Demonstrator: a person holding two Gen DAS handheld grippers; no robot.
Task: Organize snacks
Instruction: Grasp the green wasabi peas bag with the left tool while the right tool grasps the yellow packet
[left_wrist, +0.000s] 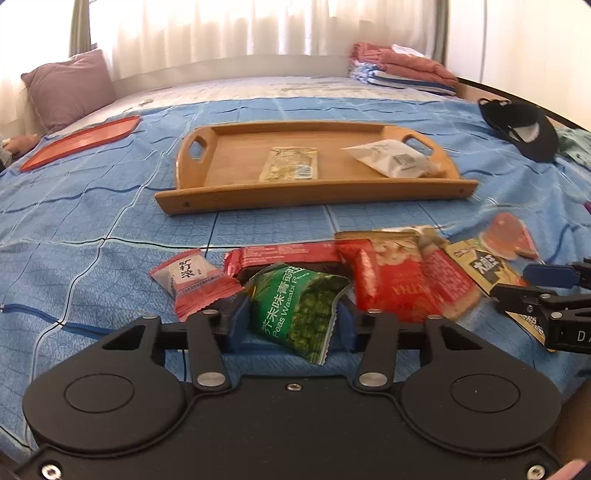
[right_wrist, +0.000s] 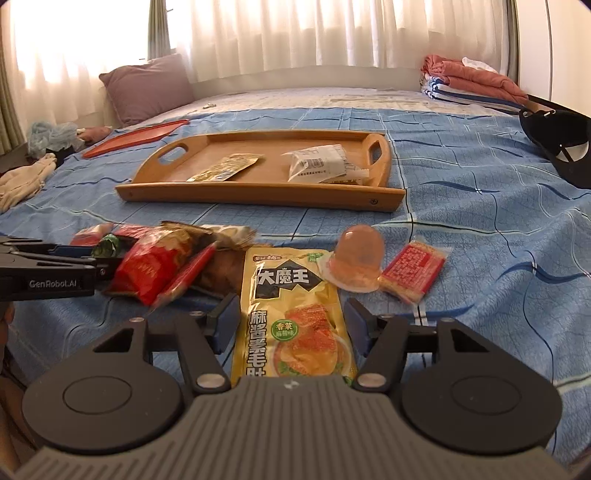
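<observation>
A blue bedspread (right_wrist: 480, 192) fills both views. On it, the landmark: a wooden tray (right_wrist: 258, 197) with a low rim and a handle hole at each end, its long axis running left to right. Two packets already lie in the tray: a yellowish one (right_wrist: 225, 168) near the middle and a white one (right_wrist: 321, 162) toward the right handle. The left half of its floor is bare.

On the near side of the tray, well apart from its front rim, loose snacks lie in a row. The left gripper (left_wrist: 291, 317) has its blue pads pressed against both sides of a green pea packet (left_wrist: 295, 310); it looks pinched, with the tail hanging toward the camera. The right gripper (right_wrist: 288, 328) is spread open around a yellow pouch (right_wrist: 291, 314), pads just beside each long edge and not visibly touching. The pouch's long axis points straight toward the tray.

Red packets (right_wrist: 155, 266) lie between the two grippers. A jelly cup (right_wrist: 360, 258) touches the pouch's right shoulder, with a small red packet (right_wrist: 413, 269) beyond it.

Judgement: the left gripper is likely readier to carry. Open bedspread leads straight to the tray, and only the front rim needs clearing.
</observation>
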